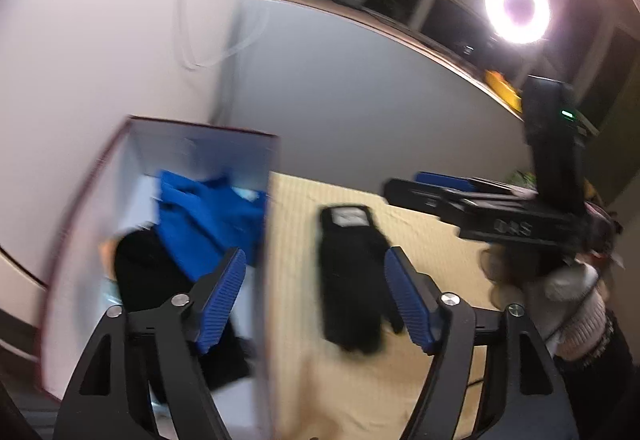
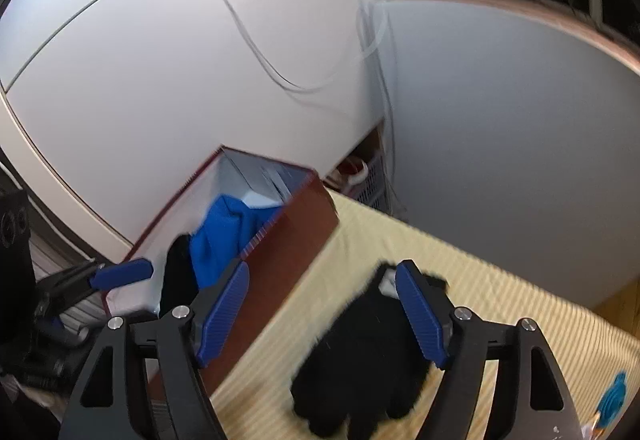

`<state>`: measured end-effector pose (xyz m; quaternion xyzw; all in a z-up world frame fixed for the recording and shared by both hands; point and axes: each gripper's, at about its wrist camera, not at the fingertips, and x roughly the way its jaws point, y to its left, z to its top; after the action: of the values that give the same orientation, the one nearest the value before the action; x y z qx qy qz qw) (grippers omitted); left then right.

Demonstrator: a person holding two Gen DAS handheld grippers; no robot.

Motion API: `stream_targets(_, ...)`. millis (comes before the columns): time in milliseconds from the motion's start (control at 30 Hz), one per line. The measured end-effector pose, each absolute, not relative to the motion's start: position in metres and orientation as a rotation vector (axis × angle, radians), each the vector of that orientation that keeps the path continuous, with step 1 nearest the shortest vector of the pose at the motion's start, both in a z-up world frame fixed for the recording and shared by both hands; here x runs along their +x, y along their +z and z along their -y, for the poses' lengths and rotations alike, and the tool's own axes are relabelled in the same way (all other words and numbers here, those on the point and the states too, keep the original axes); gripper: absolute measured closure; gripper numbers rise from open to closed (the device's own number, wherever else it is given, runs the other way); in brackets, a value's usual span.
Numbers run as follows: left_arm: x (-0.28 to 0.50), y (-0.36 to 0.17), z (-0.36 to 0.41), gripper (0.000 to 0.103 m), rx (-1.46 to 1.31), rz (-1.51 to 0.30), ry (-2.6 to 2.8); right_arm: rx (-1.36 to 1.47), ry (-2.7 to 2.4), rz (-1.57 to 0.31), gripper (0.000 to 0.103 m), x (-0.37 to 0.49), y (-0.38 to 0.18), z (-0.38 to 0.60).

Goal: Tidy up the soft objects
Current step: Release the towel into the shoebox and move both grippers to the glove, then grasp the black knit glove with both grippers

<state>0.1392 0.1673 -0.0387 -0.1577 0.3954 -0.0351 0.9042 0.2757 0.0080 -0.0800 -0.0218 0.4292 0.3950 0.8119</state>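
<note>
Both the left gripper [image 1: 316,300] and the right gripper [image 2: 322,310] have wide, empty fingers, so the black glove [image 2: 364,356] lies on the yellow table [image 2: 500,300] beside the box [image 2: 296,240], waiting.

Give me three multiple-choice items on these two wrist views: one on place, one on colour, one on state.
1. Where does the black glove lie?
A. in the box
B. on the striped cloth beside the box
C. on the window sill

2. What colour is the bright garment in the box?
A. red
B. green
C. blue

3. How do the right tongs stand?
A. open, holding nothing
B. shut on the glove
C. shut on the box wall

Key: 1 B, the glove lies flat on the yellow striped cloth, outside the box wall. 2 C, blue fabric shows beside a black item inside the box. 3 A, the blue pads stand wide apart with nothing pressed between them.
</note>
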Motion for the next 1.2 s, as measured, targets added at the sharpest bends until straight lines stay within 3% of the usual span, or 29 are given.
stream_targets(133, 0.143, -0.047, -0.133, 0.025, -0.321, -0.839, -0.141, 0.002, 0.825, -0.976, 0.029, 0.279, -0.099, 0.019)
stream_targets(433, 0.163, -0.096, -0.087, 0.024, -0.333, -0.937, -0.179, 0.055, 0.78, -1.086, 0.029, 0.289, -0.147, 0.053)
stream_targets(1200, 0.21, -0.171, -0.082, 0.023, -0.31, -1.041, -0.041, 0.148, 0.867, -1.214, 0.029, 0.307, -0.208, 0.035)
